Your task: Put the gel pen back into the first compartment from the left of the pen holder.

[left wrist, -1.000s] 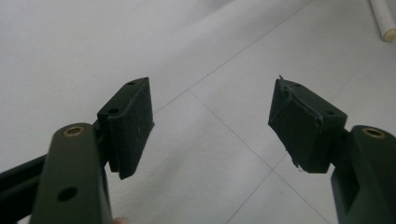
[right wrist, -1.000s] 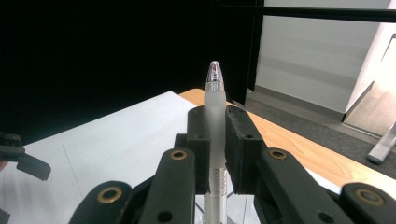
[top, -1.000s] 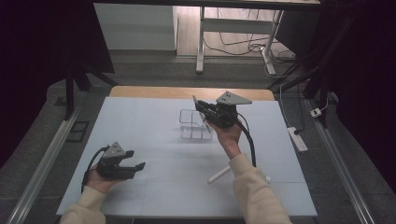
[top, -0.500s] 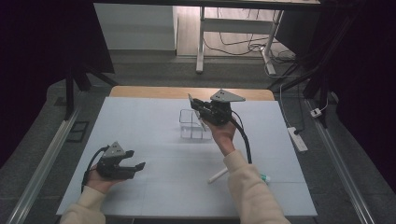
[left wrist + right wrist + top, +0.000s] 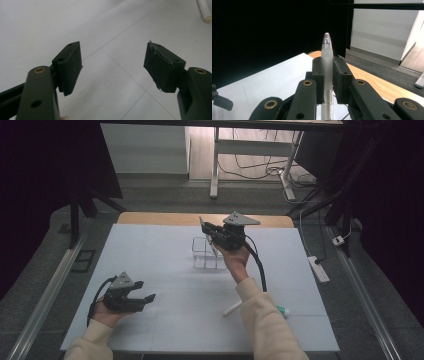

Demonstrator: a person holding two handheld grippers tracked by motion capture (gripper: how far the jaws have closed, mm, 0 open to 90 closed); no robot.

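Note:
My right gripper point(image 5: 206, 230) is held up above the back middle of the white table point(image 5: 165, 270), shut on a frosted clear pen point(image 5: 326, 60). In the right gripper view the pen stands upright between the pads, its pointed tip above them. Just below and in front of this gripper sits a small clear compartment box point(image 5: 202, 256). My left gripper point(image 5: 142, 298) rests low at the front left of the table. Its pads point(image 5: 70, 66) are spread wide over bare table surface, with nothing between them.
A white cylinder point(image 5: 232, 308) lies on the table at the front right, beside the right forearm, and its end shows in the left gripper view point(image 5: 204, 11). A small green-tipped item point(image 5: 283, 311) lies near it. A power strip point(image 5: 318, 268) lies on the floor to the right.
My right gripper has shifted a little to the left with the pen, ending over the clear box. The left gripper has stayed put.

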